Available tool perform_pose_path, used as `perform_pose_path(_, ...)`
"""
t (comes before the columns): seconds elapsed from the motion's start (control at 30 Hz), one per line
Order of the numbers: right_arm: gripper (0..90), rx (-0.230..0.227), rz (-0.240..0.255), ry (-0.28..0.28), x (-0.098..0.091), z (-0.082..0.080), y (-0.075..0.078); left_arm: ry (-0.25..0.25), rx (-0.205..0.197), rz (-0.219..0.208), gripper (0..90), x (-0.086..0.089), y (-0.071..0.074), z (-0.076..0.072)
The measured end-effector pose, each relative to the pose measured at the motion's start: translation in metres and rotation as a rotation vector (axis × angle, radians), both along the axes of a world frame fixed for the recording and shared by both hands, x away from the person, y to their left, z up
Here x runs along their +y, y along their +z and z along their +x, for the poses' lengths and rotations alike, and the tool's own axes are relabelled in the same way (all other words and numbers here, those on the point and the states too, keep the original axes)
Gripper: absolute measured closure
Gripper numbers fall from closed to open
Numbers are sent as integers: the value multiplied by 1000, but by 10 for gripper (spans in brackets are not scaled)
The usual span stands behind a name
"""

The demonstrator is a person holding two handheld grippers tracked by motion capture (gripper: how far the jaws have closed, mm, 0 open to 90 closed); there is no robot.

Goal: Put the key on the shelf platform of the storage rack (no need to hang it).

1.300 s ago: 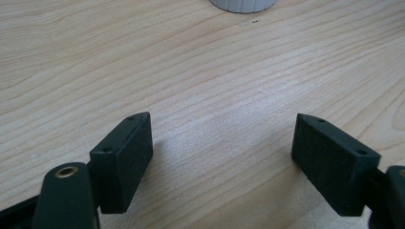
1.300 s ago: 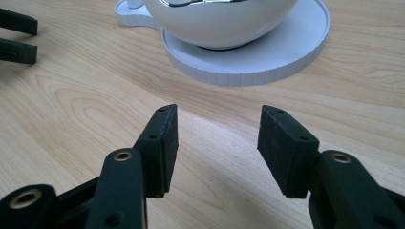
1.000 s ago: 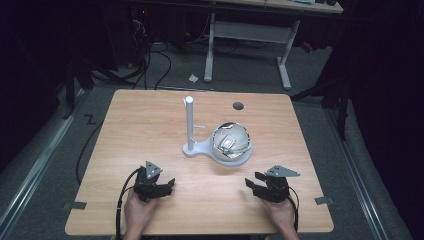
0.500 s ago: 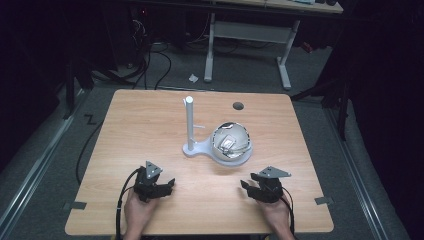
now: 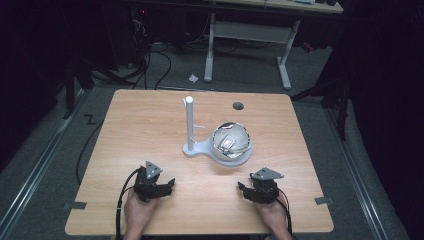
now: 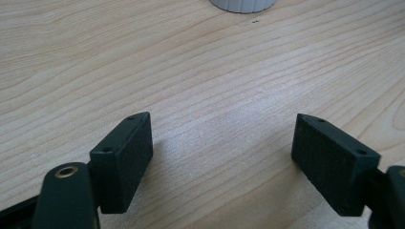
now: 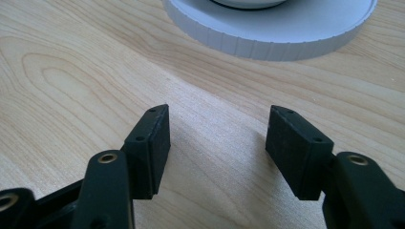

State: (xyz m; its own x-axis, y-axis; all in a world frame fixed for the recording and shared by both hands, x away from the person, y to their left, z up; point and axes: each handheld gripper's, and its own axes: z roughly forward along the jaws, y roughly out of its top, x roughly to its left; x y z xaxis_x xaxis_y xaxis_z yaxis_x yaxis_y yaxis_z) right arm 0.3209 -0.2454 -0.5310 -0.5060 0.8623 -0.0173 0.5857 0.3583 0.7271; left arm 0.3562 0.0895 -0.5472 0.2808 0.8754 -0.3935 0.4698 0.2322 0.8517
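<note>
A white stand (image 5: pixel 190 125) with an upright post and a round base carries a shiny metal ball-like bowl (image 5: pixel 230 141) at mid-table. My left gripper (image 5: pixel 167 184) rests near the front edge, left of the stand, open with bare wood between its pads (image 6: pixel 222 129). My right gripper (image 5: pixel 243 189) sits at the front right, just short of the stand's white base (image 7: pixel 267 33). Its jaws have just been opening and stand wide, with nothing between them (image 7: pixel 219 119). The rim of the base (image 6: pixel 243 5) shows far ahead of the left jaws.
The wooden table (image 5: pixel 145 125) has a dark round hole (image 5: pixel 238 105) near its far edge. Behind it stand a white-legged desk (image 5: pixel 245 35) and floor cables (image 5: pixel 150 55). Tape marks sit by the table's front corners.
My right gripper has shifted a little to the left along the front of the table. The left gripper and the stand have kept still.
</note>
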Motion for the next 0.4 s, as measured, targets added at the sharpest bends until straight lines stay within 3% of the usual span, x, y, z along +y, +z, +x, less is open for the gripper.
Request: perform_pose_path(0.4,399,0,0,0,0,0,0,0,0,0,224,0,0,0)
